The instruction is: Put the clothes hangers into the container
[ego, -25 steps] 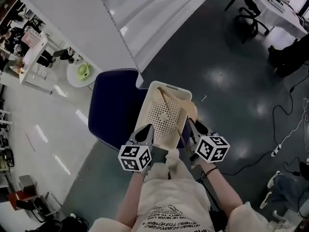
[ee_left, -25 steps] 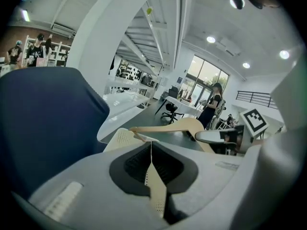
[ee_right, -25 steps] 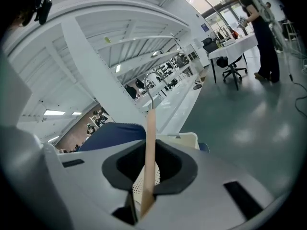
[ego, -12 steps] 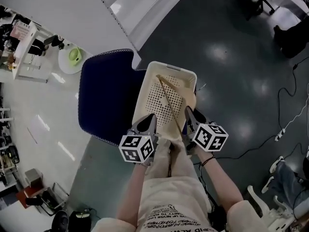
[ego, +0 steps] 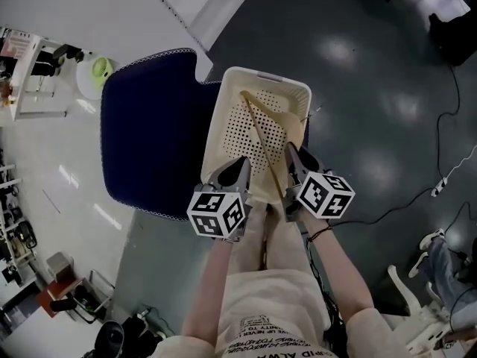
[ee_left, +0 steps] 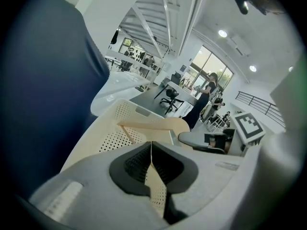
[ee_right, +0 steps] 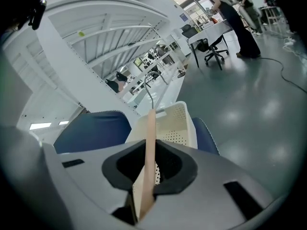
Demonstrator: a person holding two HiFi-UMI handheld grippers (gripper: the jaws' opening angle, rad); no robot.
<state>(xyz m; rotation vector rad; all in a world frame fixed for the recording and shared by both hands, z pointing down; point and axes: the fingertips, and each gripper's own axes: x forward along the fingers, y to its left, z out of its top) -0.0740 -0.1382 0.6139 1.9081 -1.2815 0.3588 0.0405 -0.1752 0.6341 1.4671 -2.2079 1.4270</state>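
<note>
A cream perforated basket rests on a dark blue chair seat. A wooden clothes hanger lies slanted inside it, one arm leaning on the right rim. My right gripper is at the basket's near right corner, shut on the hanger's near end. In the right gripper view the hanger runs up between the pads of the right gripper, its metal hook at the far end. My left gripper hovers at the near left rim, shut and empty. In the left gripper view the left gripper faces the basket and the hanger.
The person's legs are just below the basket. A white panel runs along the far left, with a small round table carrying a green object. Cables trail over the dark floor on the right.
The head view has shifted, so the chair and basket sit higher and further left. The held hanger has slid a little deeper into the basket. Both grippers stay at the near rim.
</note>
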